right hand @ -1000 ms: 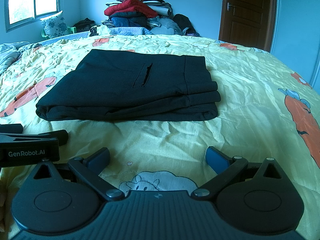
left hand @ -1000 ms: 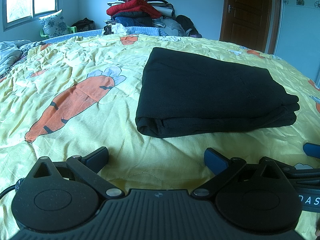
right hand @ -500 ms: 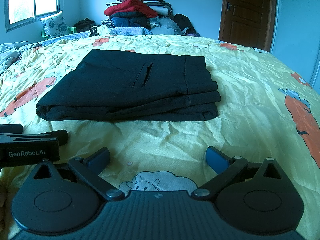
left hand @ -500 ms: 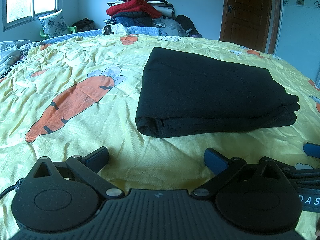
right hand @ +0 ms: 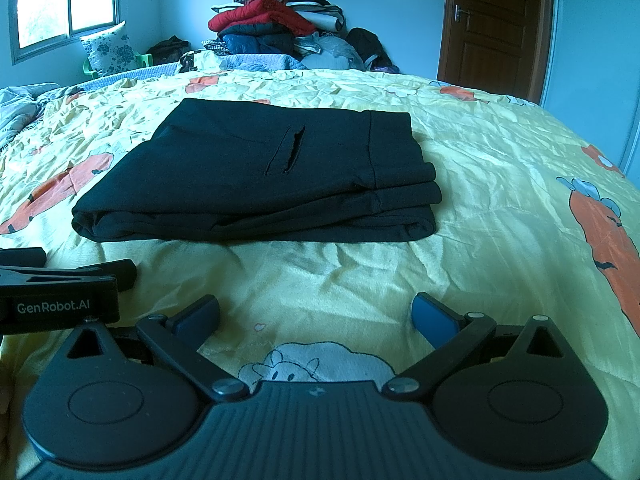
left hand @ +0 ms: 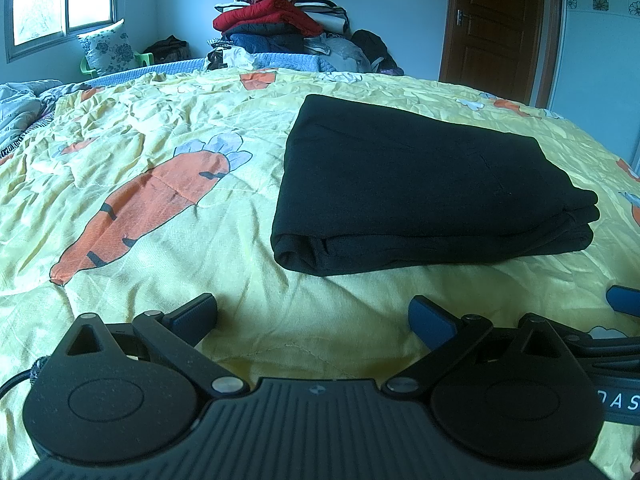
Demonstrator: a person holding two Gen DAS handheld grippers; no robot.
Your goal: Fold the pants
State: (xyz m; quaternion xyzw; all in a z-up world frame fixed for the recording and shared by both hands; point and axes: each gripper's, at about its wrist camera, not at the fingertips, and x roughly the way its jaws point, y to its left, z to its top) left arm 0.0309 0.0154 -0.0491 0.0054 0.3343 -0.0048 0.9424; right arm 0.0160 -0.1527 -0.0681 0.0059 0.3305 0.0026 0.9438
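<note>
Black pants (left hand: 420, 184) lie folded into a flat stack on the yellow carrot-print bedspread (left hand: 160, 208); in the right wrist view the same pants (right hand: 256, 184) show a pocket slit on top. My left gripper (left hand: 314, 316) rests low on the bedspread in front of the stack, open, nothing between its fingers. My right gripper (right hand: 316, 316) sits beside it, also open and empty, short of the pants' near edge. The left gripper's body (right hand: 60, 292) shows at the left edge of the right wrist view.
A tall pile of clothes (left hand: 280, 28) stands at the far end of the bed. A floral pillow (left hand: 108, 48) leans under the window, and a brown door (left hand: 496, 24) is at the back right. Rumpled bedding (left hand: 20, 104) lies far left.
</note>
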